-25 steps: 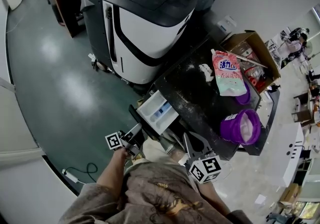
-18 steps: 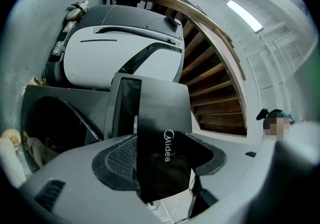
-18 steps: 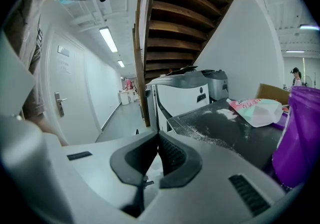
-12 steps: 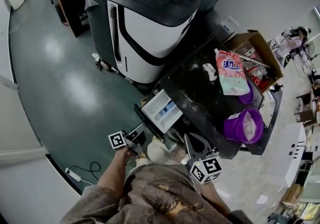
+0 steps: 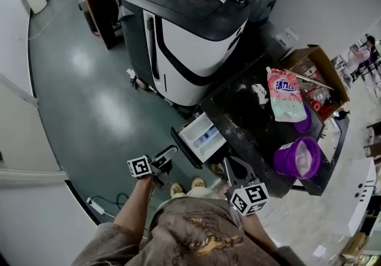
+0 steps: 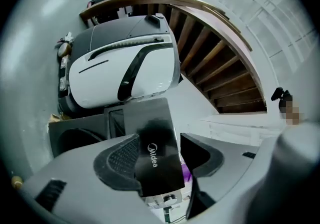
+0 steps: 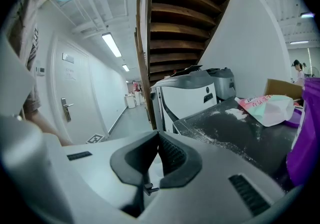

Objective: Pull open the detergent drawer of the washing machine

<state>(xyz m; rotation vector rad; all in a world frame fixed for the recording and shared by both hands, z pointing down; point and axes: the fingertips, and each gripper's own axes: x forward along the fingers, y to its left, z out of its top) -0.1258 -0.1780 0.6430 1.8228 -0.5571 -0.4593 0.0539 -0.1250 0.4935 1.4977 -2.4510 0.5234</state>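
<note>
The washing machine (image 5: 256, 125) has a black top dusted with white powder. Its detergent drawer (image 5: 203, 135) stands pulled out, white inside, with a black front panel (image 5: 183, 152). My left gripper (image 5: 168, 156) hangs just left of that panel. In the left gripper view the panel (image 6: 150, 118), marked Midea, lies between the jaws of the left gripper (image 6: 159, 143). These jaws have just been closing: the left pad lies over the panel, and a slim gap shows at the right pad. My right gripper (image 5: 230, 165) hovers below the machine's front corner, shut and empty (image 7: 159, 140).
A large white and black machine (image 5: 190, 44) stands behind the drawer. A pink detergent pouch (image 5: 286, 95) and a purple cup (image 5: 300, 157) rest on the washer's top, with a cardboard box (image 5: 315, 65) beyond. A cable (image 5: 104, 205) lies on the green floor. The person's shoes (image 5: 184, 188) are below the drawer.
My left gripper has risen a little, rolled and drawn slightly left of the panel's lower end. The drawer stays out as before. The right gripper has kept its place.
</note>
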